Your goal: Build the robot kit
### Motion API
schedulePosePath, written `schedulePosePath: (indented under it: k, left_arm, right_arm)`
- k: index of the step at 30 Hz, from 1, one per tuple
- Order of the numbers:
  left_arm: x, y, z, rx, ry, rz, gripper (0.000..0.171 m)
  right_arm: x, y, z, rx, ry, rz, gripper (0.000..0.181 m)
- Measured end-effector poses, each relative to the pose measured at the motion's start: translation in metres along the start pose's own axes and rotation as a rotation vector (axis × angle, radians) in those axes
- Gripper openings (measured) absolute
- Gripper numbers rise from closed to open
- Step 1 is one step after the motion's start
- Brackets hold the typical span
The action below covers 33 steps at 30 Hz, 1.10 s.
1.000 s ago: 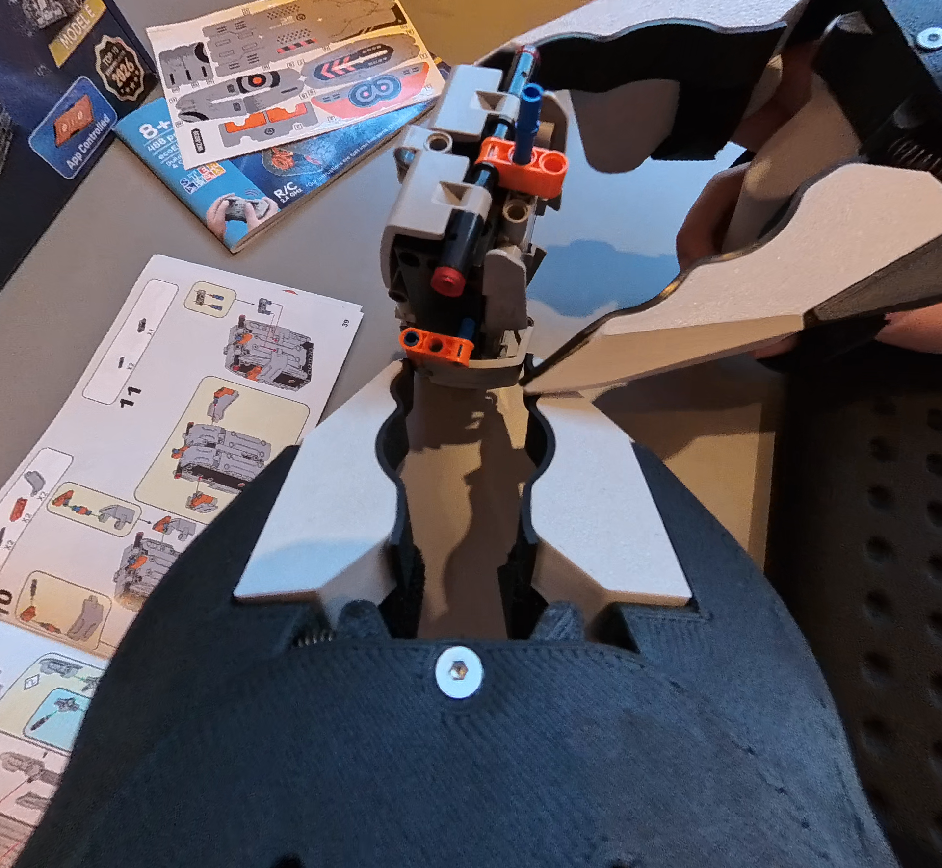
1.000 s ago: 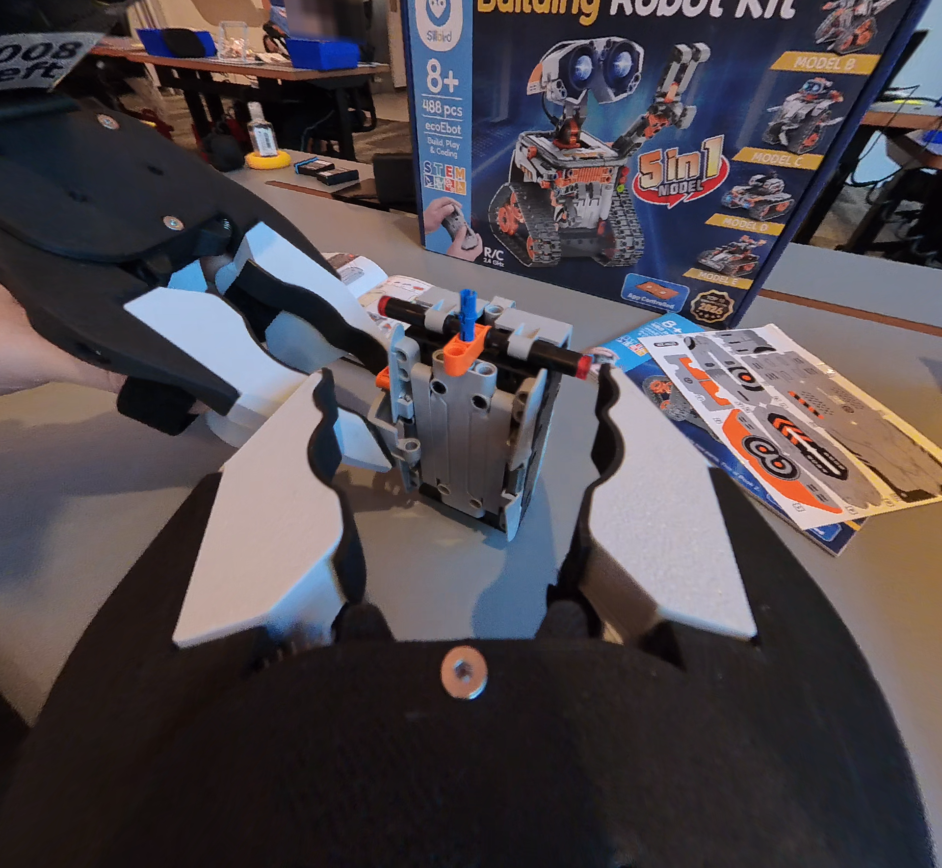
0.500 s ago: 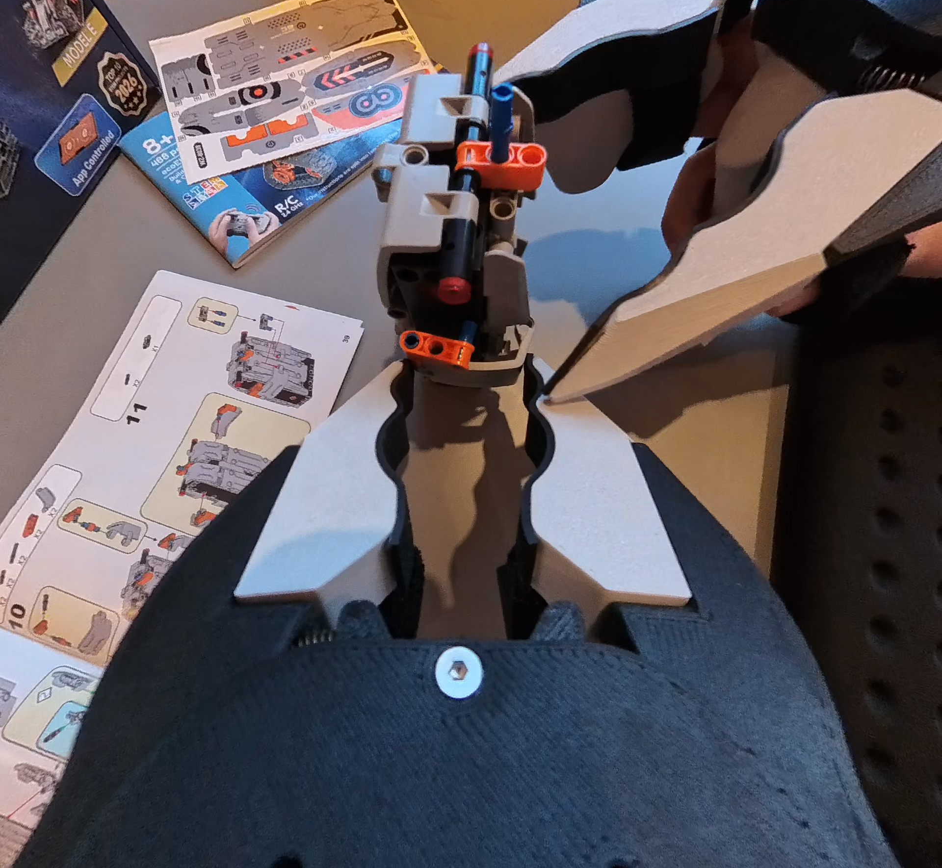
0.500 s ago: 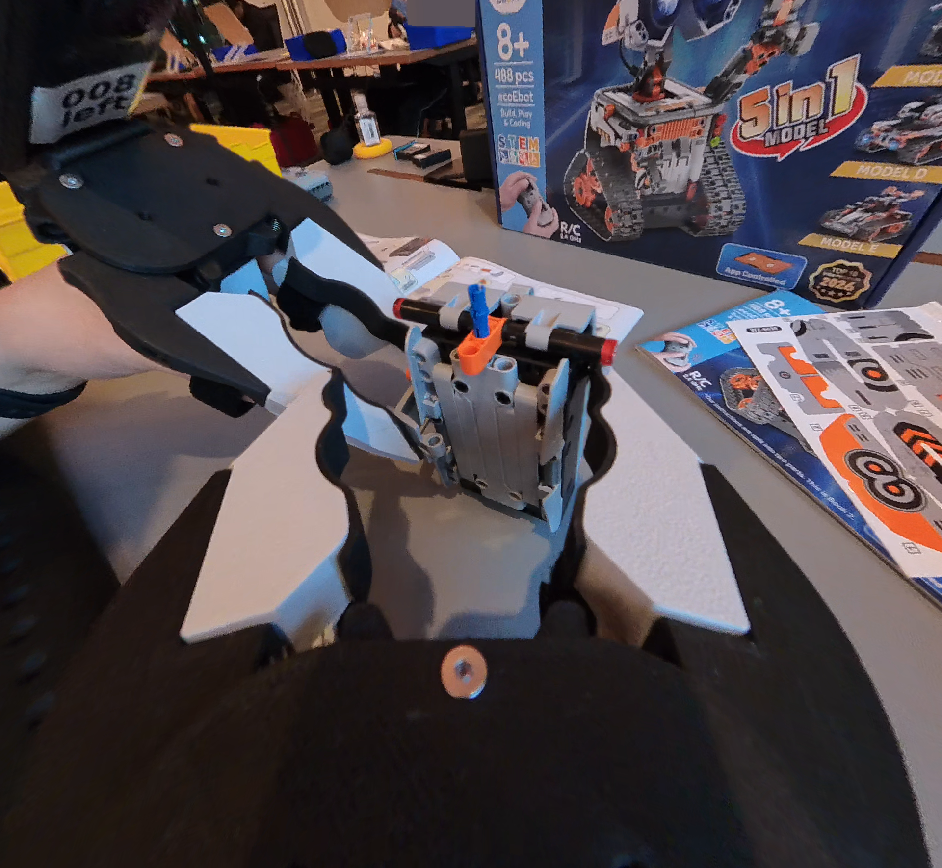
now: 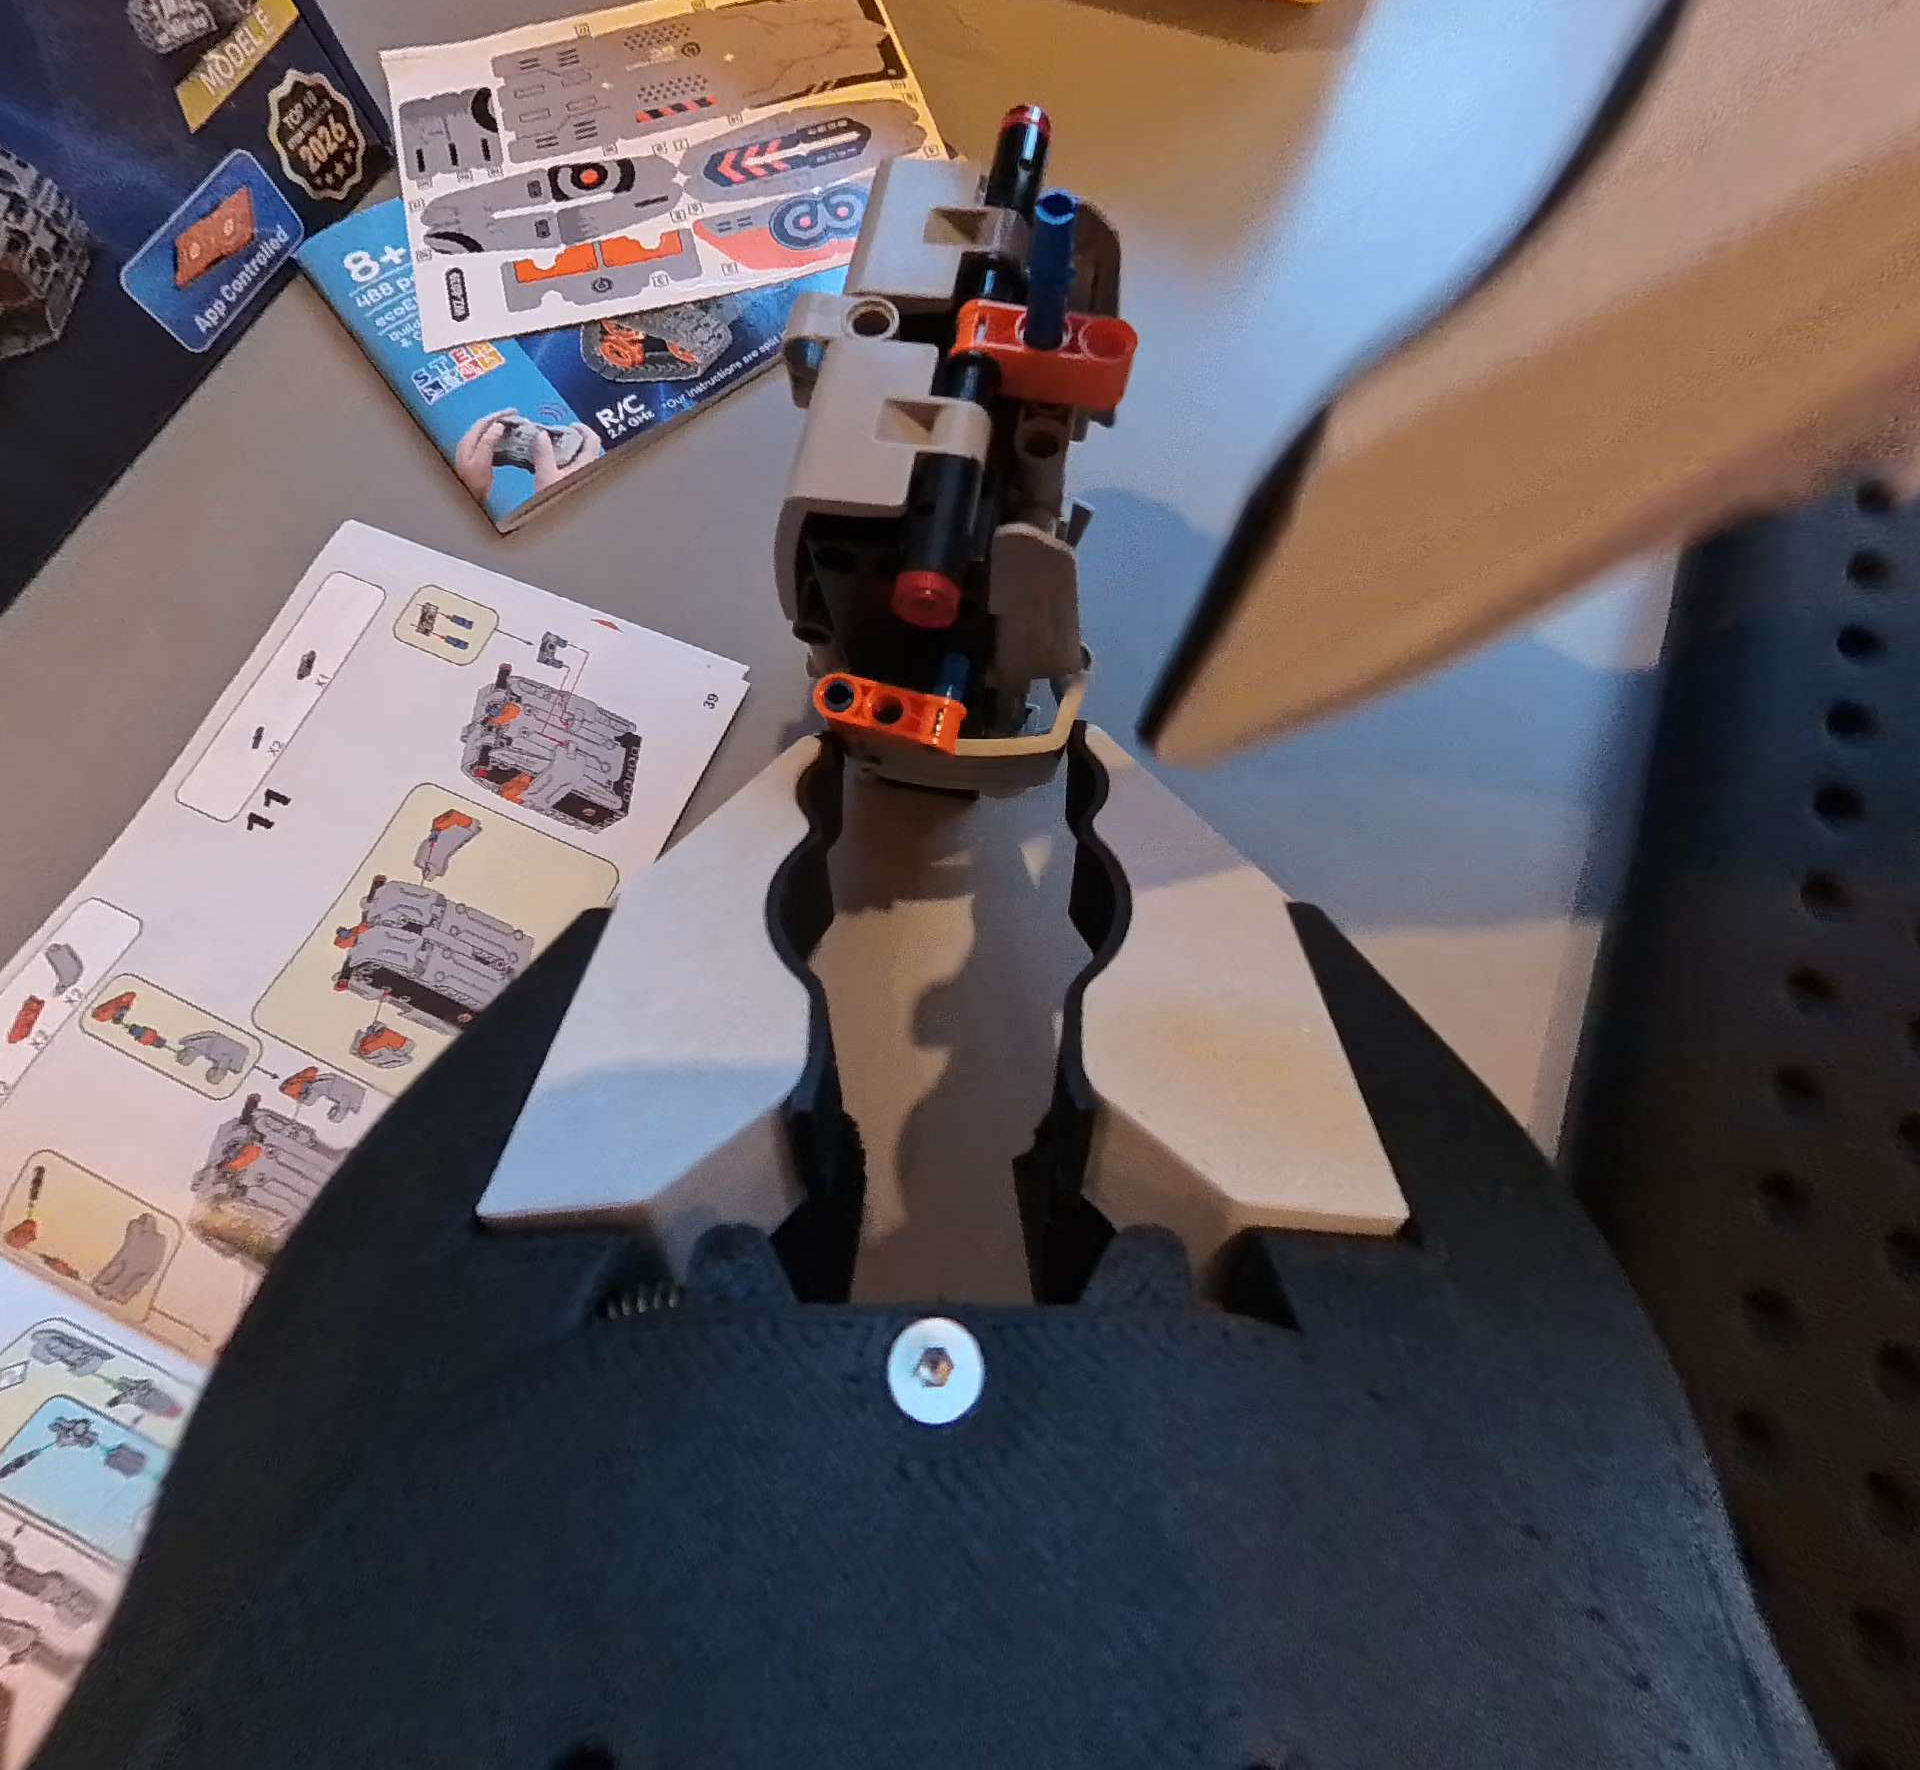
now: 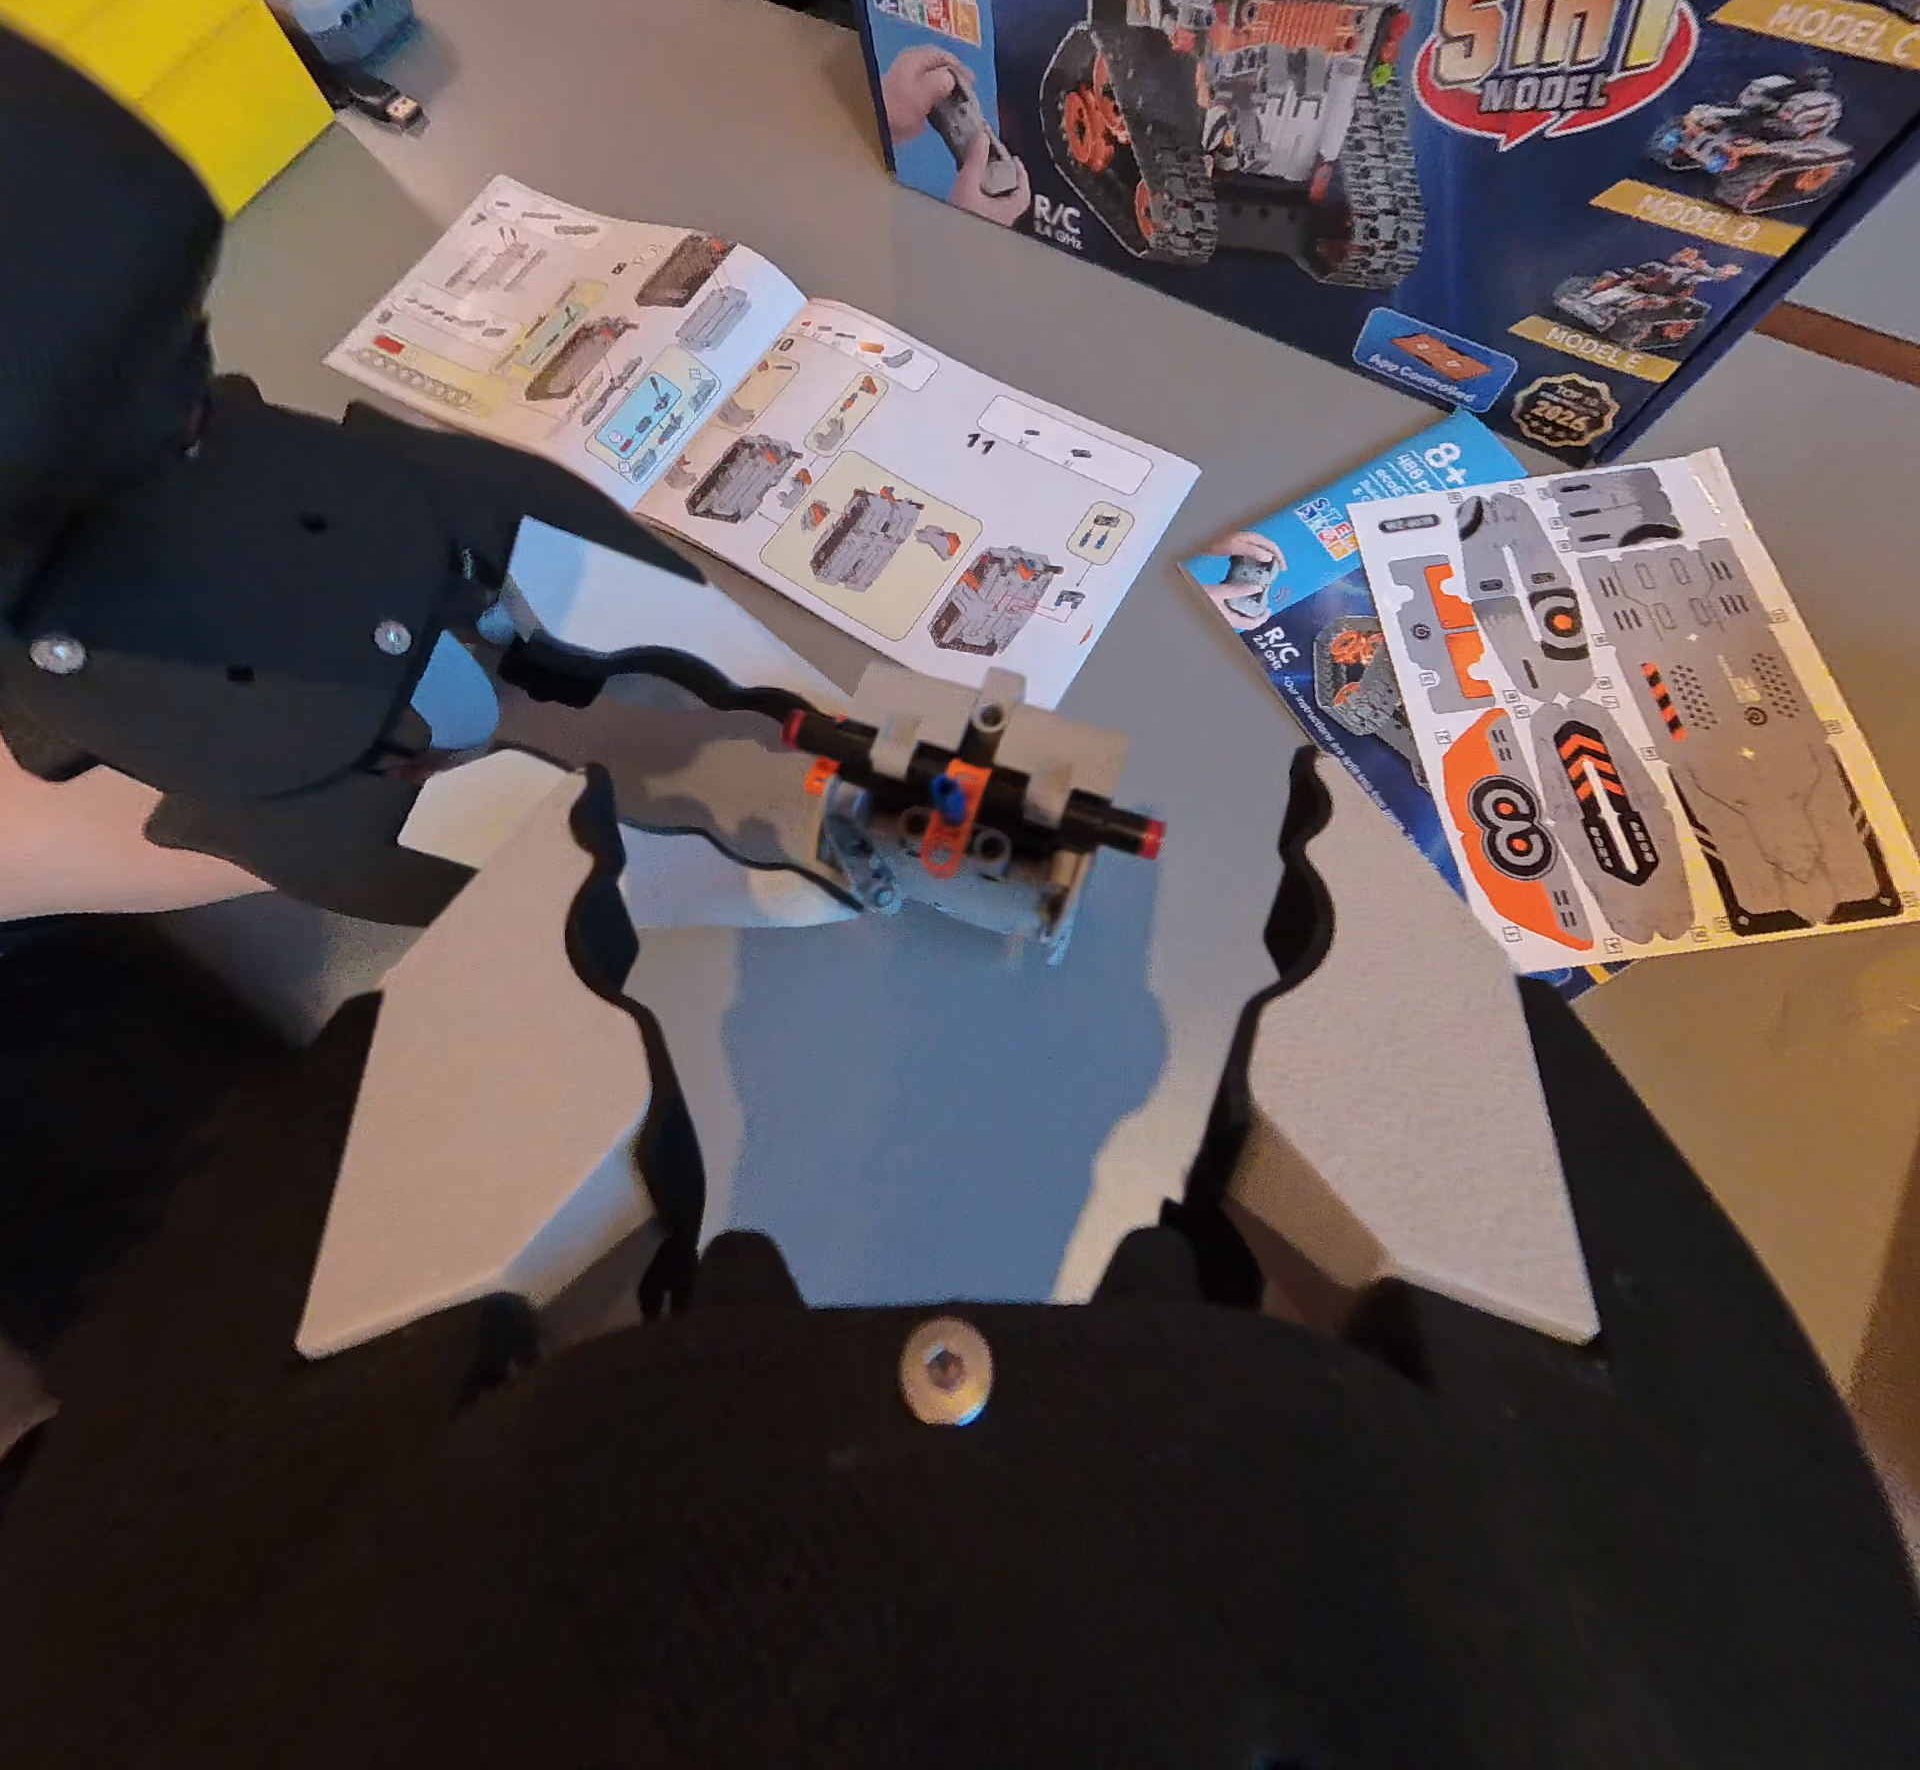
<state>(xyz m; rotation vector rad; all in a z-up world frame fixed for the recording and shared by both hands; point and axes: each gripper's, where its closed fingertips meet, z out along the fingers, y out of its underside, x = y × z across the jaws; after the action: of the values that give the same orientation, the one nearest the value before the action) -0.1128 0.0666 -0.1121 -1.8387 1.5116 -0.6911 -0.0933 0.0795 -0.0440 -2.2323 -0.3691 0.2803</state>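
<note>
The grey brick assembly (image 5: 940, 484) is clamped at its base between the fingertips of the left gripper (image 5: 943, 764) and is held above the grey table (image 5: 1226, 141). A black axle (image 6: 977, 785) with red ends is seated across its top. The right gripper (image 6: 951, 827) is positioned over the assembly with its jaws spread wide, apparently touching nothing. An open instruction booklet (image 6: 769, 432), a sticker sheet (image 6: 1652, 702) and the kit box (image 6: 1403, 89) are located on the table behind.
</note>
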Motion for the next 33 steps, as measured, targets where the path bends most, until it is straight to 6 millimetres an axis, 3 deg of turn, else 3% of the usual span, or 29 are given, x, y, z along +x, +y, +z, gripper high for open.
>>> schedulePosePath:
  k: [4,8,19,24,33]
  left_arm:
    - [0.001,-0.003,0.004,0.006,-0.009,-0.011,0.042]
    - [0.0,-0.006,0.008,0.007,-0.019,-0.028,0.041]
    - [-0.005,-0.012,0.015,0.015,-0.054,-0.027,0.041]
    - [-0.006,-0.015,0.017,0.012,-0.067,-0.025,0.041]
    - [-0.006,-0.014,0.016,0.034,-0.031,-0.006,0.041]
  right_arm:
    - [-0.003,0.022,0.014,0.034,0.012,0.103,0.126]
    - [0.014,0.027,0.018,0.052,0.138,0.075,0.12]
    - [0.031,0.031,0.035,-0.011,0.235,0.09,0.109]
    - [0.027,0.036,0.041,-0.069,0.188,0.109,0.084]
    - [0.028,0.034,0.041,-0.026,0.147,0.092,0.081]
